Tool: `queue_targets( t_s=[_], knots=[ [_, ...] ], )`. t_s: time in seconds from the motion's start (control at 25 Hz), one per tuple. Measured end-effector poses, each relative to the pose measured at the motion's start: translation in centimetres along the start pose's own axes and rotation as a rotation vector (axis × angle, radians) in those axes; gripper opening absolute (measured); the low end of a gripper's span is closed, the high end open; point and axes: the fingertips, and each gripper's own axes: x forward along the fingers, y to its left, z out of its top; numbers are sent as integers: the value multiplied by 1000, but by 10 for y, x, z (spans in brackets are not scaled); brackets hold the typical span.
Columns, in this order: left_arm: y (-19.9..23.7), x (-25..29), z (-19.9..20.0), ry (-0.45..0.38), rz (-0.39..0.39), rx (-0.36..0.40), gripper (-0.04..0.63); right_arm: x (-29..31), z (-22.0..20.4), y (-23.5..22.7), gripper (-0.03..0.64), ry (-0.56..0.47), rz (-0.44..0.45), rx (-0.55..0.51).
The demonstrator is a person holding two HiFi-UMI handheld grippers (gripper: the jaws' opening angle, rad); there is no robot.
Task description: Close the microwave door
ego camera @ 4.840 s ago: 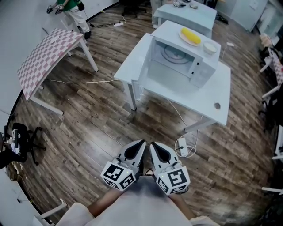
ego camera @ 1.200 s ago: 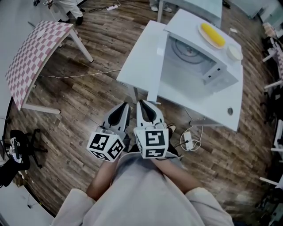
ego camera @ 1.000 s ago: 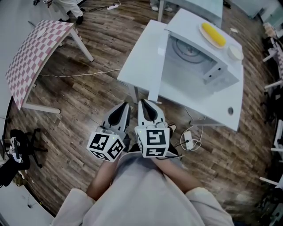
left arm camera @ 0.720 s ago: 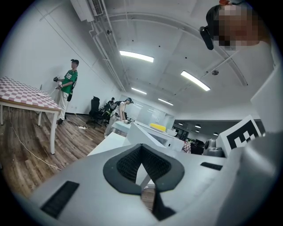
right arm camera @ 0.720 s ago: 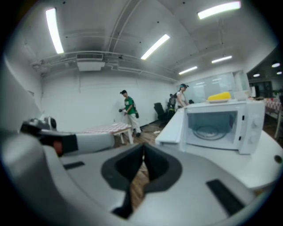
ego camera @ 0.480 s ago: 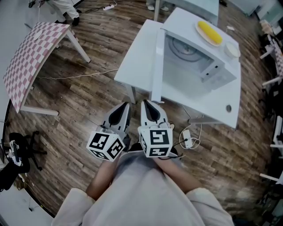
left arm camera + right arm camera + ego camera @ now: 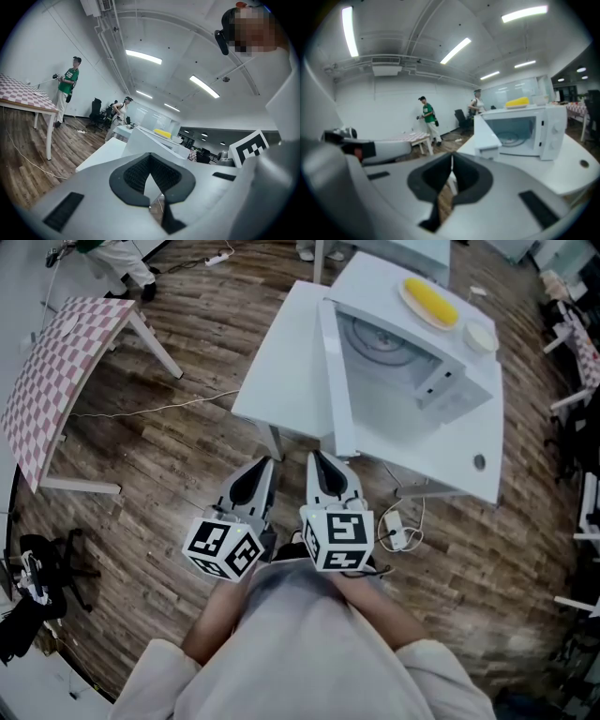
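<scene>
The microwave [image 7: 422,381] sits on a white table [image 7: 281,362] with its door [image 7: 333,381] swung open leftward (corn [image 7: 429,300] lies on top). The left gripper [image 7: 265,463] and right gripper [image 7: 317,457] hover side by side just short of the table's near edge.

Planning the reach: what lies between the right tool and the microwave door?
Nothing: right gripper view shows bare floor between right tool and microwave door.

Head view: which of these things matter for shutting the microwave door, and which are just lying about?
For the job: microwave, its open door, left gripper, right gripper, both shut and empty.

Lying about: corn on top, small bowl, checked table, power strip on the floor.
</scene>
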Motion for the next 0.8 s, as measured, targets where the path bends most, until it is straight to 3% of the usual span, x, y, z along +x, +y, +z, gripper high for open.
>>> queue_targets(
  t_s=[0.8],
  knots=[
    [-22, 28, -12, 34, -59, -6, 20, -9, -4, -38, 23, 4, -62, 32]
  ],
)
